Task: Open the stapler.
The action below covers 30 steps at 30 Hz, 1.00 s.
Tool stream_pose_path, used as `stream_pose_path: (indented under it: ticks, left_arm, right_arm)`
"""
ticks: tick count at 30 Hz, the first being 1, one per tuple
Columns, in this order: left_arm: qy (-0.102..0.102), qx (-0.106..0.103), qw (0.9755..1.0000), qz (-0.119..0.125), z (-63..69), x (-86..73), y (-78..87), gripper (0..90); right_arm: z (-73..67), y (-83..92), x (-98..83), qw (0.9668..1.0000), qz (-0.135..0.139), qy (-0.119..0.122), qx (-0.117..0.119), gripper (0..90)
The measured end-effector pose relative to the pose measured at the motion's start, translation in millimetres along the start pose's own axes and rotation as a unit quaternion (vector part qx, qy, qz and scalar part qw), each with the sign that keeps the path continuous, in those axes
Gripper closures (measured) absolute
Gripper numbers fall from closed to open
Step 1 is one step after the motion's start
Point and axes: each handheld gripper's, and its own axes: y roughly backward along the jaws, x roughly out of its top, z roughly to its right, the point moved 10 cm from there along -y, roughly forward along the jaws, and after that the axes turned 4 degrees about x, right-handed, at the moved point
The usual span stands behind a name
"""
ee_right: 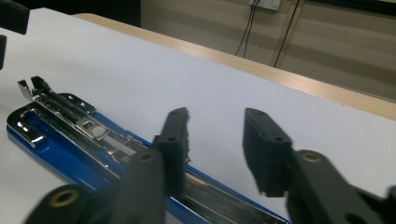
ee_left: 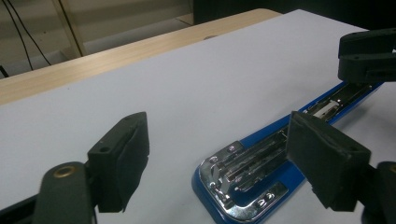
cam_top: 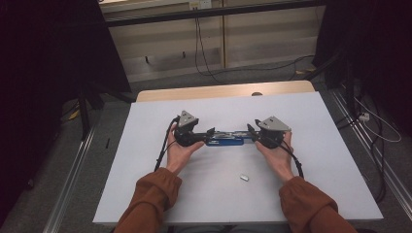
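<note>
High view: the blue stapler with its chrome metal magazine [cam_top: 224, 140] lies opened out flat on the white table [cam_top: 316, 160], near its middle, between the two grippers. The left gripper [ee_left: 217, 154] stands with jaws wide apart, straddling the stapler's chrome end without gripping it. The right gripper [ee_right: 215, 149] has its jaws partly open above the stapler's blue base, holding nothing; a small silver metal piece [cam_top: 244, 177] lies well apart on the table, nearer the person.

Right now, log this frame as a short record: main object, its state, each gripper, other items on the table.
main object: blue stapler, lying flat on the white table
state: swung open, chrome staple channel exposed
left gripper: open, at the stapler's left end, pads not pressing on it
right gripper: open, at the stapler's right end, nothing clamped
other items: small silver metal piece near the front edge, apart from the stapler
hands: one behind each gripper, orange sleeves
</note>
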Motion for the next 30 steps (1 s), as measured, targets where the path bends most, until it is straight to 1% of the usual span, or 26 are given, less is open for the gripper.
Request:
stream_pose_path:
  ticks: [2, 3, 5, 7, 8, 9, 10, 12, 14, 16, 18, 19, 20, 22, 25, 27, 30]
  left_arm:
    - [0.001, 0.0, 1.0, -0.002, -0.8, 0.4, 1.8, 18.9]
    - [0.003, 0.0, 1.0, 0.0, -0.9, 0.8, 2.5, 17.1]
    - [0.001, 0.006, 1.0, 0.002, -2.7, 0.6, 4.6, 14.2]
    - [0.003, 0.01, 0.9999, 0.003, -4.7, 0.1, 6.6, 10.6]
    - [0.004, 0.014, 0.9999, 0.003, -6.5, -0.5, 7.9, 9.2]
    - [0.009, 0.014, 0.9998, 0.005, -7.3, -0.6, 9.2, 7.8]
    - [0.012, 0.009, 0.9999, 0.007, -7.9, -0.9, 10.9, 6.9]
    - [0.019, 0.003, 0.9997, 0.013, -8.2, -1.1, 14.3, 4.3]
    - [0.016, 0.0, 0.9997, 0.02, -8.4, -0.8, 18.4, 3.9]
    - [0.006, 0.007, 0.9997, 0.021, -9.5, -1.2, 21.9, 3.7]
    - [0.012, -0.005, 0.9996, 0.024, -7.5, -1.9, 25.8, 3.7]
    - [0.014, -0.006, 0.9996, 0.025, -7.5, -2.3, 28.0, 3.6]
    - [0.008, -0.003, 0.9997, 0.024, -8.3, -2.8, 30.2, 3.5]
    - [0.005, -0.005, 0.9997, 0.026, -8.1, -3.3, 34.8, 3.5]
    - [0.006, -0.009, 0.9995, 0.029, -7.1, -4.5, 42.4, 3.8]
    - [0.004, -0.006, 0.9995, 0.032, -7.6, -5.5, 47.1, 3.9]
    - [-0.004, -0.003, 0.9995, 0.032, -8.0, -7.6, 54.3, 3.9]
  right_arm:
    - [-0.1, 0.6, 1.3, 1.0, 0.004, -0.006, 0.0, 47.9]
    - [0.8, 0.8, 1.9, 1.0, 0.005, -0.006, -0.005, 42.9]
    - [0.4, 1.0, 2.7, 0.9998, 0.007, -0.016, 0.0, 33.7]
    - [1.2, 1.4, 2.9, 0.9997, 0.009, -0.022, -0.002, 23.2]
    - [1.2, 1.5, 2.9, 0.9997, 0.009, -0.024, 0.0, 21.2]
    - [1.1, 2.0, 3.0, 0.9996, 0.01, -0.025, 0.002, 19.1]
    - [1.1, 2.5, 3.6, 0.9996, 0.011, -0.026, 0.003, 17.3]
    - [1.5, 4.1, 5.6, 0.9995, 0.016, -0.028, 0.005, 14.4]
    - [1.2, 5.8, 7.0, 0.9995, 0.018, -0.025, 0.01, 13.1]
    - [0.3, 7.3, 8.2, 0.9993, 0.02, -0.027, 0.014, 12.2]
    - [-0.2, 8.6, 9.3, 0.9993, 0.021, -0.026, 0.016, 11.8]
    - [-0.4, 9.4, 9.8, 0.9992, 0.021, -0.027, 0.018, 11.7]
    - [-0.4, 10.4, 10.2, 0.9993, 0.021, -0.026, 0.017, 11.4]
    - [-1.7, 12.0, 11.3, 0.9992, 0.022, -0.026, 0.022, 10.9]
    - [-2.4, 14.6, 12.1, 0.9992, 0.022, -0.022, 0.025, 10.6]
    - [-2.2, 17.1, 13.4, 0.9991, 0.026, -0.023, 0.025, 10.4]
    - [-2.3, 20.4, 13.0, 0.9991, 0.022, -0.024, 0.029, 9.9]
